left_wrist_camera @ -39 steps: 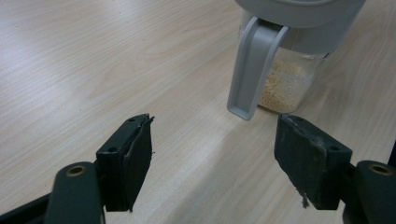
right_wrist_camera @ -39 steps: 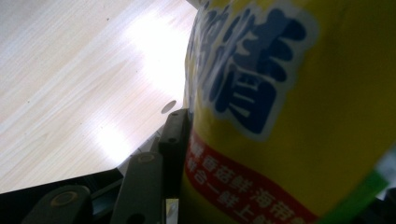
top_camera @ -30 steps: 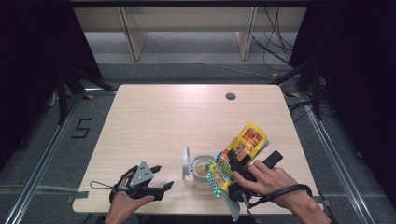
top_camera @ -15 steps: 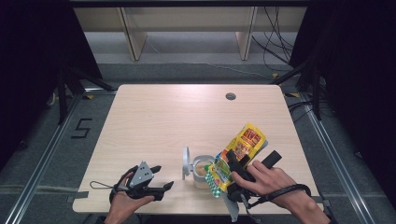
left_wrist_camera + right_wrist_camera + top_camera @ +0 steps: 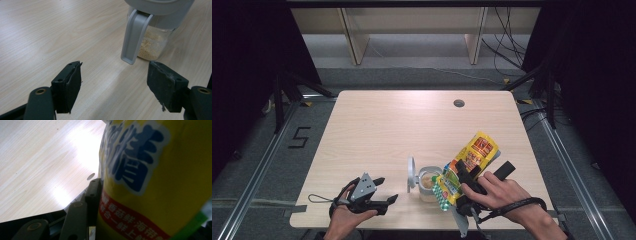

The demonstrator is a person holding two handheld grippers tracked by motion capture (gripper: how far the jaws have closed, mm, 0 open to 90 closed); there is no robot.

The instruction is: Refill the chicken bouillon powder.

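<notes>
Lower right of the high view: the right tool (image 5: 464,192) clamps a yellow snack bag (image 5: 469,162), its long axis slanting up-right, lower end tipped over the open clear jar (image 5: 428,182). Lower left, the left tool (image 5: 382,192) rests wide-jawed on the tabletop (image 5: 387,130).

High view: above my side, facing forward and down over the whole table (image 5: 377,125).
Left gripper view: low and close, along my jaws toward the jar (image 5: 152,37).
Right gripper view: pressed up against the bag (image 5: 155,182).
Shared: tabletop, jar (image 5: 428,182), bag (image 5: 469,162).
</notes>
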